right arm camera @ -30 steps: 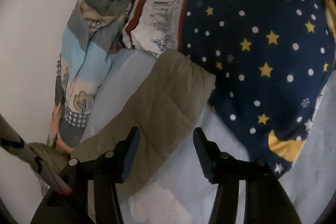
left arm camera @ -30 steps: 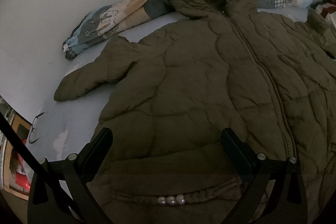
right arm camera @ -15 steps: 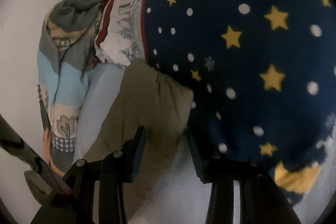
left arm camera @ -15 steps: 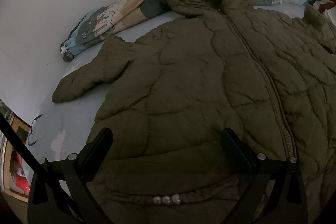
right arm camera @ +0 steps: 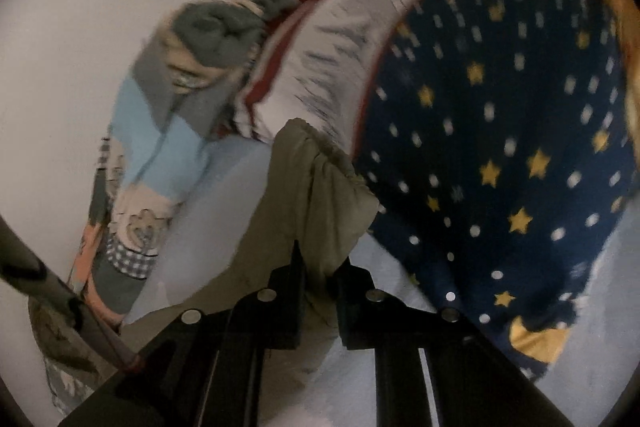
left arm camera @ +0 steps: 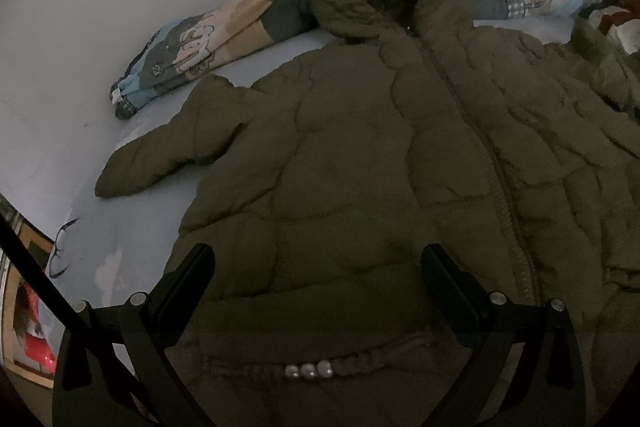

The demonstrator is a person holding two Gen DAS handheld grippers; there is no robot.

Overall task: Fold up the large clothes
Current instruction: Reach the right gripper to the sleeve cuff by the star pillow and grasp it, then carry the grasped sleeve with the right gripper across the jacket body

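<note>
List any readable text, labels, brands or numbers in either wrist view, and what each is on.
None readable in either view.
Olive hooded jacket: no visible label or logo, only three pearl-like beads.
Star-print blanket and patchwork blanket: pictures only, no lettering.
Small white tag at the patchwork blanket's end: too small to read.

Support surface: bed (left arm camera: pixel 132 239) with a pale blue-grey sheet, set against a white wall. Lying directly on it:
- olive-green quilted hooded jacket (left arm camera: pixel 360 163), spread flat, front up, zip closed, hood toward the wall, one sleeve out to the left side of the left wrist view.
- patchwork cartoon-print rolled blanket (left arm camera: pixel 200 47) along the wall edge, passing behind the hood.
- navy star-and-dot patterned quilt (right arm camera: pixel 500 147), bunched at the bed's far end; the jacket's other sleeve cuff lies just beside it.
</note>
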